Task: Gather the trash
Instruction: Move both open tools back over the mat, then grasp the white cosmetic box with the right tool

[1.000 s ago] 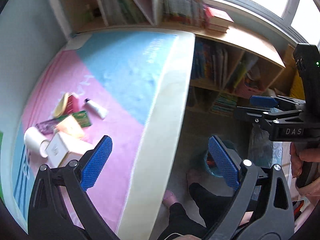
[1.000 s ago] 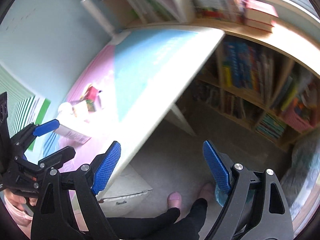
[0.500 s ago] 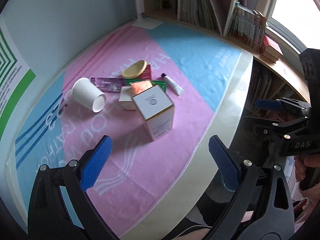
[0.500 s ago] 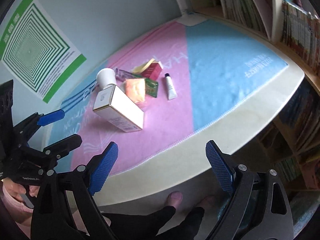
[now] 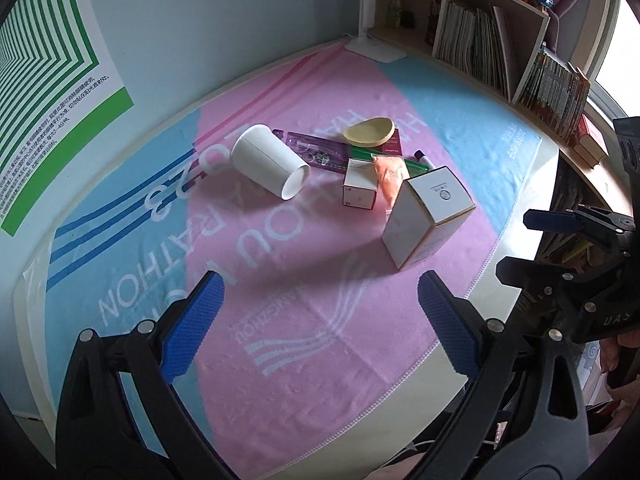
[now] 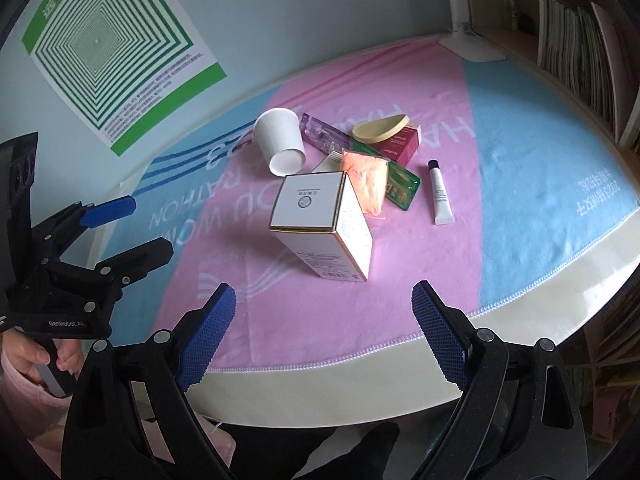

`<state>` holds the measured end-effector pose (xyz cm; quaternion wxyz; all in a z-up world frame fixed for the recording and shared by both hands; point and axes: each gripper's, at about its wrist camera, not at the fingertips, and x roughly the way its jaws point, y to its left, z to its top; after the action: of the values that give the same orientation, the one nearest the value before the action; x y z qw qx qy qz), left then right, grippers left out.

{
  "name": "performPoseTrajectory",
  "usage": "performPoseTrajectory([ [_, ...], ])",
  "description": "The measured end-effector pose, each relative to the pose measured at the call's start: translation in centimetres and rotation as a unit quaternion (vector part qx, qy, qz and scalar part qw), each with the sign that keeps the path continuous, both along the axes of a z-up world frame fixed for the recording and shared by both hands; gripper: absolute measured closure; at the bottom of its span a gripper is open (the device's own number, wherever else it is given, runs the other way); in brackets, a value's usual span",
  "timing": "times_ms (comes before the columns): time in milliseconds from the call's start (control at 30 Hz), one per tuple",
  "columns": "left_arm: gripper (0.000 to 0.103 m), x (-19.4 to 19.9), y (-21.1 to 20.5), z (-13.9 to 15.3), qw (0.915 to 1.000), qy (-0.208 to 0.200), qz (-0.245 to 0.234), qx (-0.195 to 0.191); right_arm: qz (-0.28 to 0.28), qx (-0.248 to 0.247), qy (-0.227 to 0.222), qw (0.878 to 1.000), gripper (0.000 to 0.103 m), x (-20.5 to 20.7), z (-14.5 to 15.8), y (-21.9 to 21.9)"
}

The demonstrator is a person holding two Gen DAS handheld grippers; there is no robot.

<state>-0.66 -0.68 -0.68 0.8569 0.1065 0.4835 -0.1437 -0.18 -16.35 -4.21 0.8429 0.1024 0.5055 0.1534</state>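
We held both claws above the near edge of the worktop (image 6: 520, 320), over a pink and blue towel (image 5: 280, 320). The left claw (image 5: 316, 312) stood wide open with nothing between its blue pads, and the right claw (image 6: 324, 320) stood just as wide and empty. The trash lay in a loose heap near the middle of the towel. A white paper cup (image 5: 270, 166) lay on its side, its long axis running toward us and a little to the right in the left view, mouth nearest us. A tall white box (image 6: 324, 224) leaned tilted at the near side of the heap, its square top face turned up toward the right camera. Behind it we saw a small white box (image 5: 360, 188), an orange packet (image 6: 368, 180), a green packet (image 6: 402, 186), a purple wrapper (image 5: 316, 150) and a yellow oval piece (image 5: 368, 132) resting on a dark red box (image 6: 402, 142). A small white tube (image 6: 440, 196) lay apart on the right, dark cap pointing away from us.
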Motion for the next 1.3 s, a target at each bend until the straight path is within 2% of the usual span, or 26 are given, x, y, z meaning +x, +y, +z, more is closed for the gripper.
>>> performPoseTrajectory([
  [267, 0.008, 1.3, 1.9, -0.4, 1.0, 0.003, 0.008, -0.003, 0.012, -0.008, 0.003, 1.0, 0.014, 1.7, -0.2, 2.0],
  [700, 0.008, 4.6, 2.8, -2.6, 0.9994, 0.033, 0.0, -0.005, 0.008, -0.016, 0.027, 0.999, 0.014, 4.1, -1.9, 3.8],
  [1133, 0.008, 10.4, 2.9, -5.2, 0.9981, 0.061, -0.009, 0.008, -0.01, -0.01, 0.057, 0.998, 0.014, 7.2, -4.3, 3.7],
  [1300, 0.008, 12.5, 2.5, -6.1, 0.9973, 0.073, -0.004, 0.001, -0.01, -0.01, 0.068, 0.998, 0.014, 8.4, -5.1, 3.7],
])
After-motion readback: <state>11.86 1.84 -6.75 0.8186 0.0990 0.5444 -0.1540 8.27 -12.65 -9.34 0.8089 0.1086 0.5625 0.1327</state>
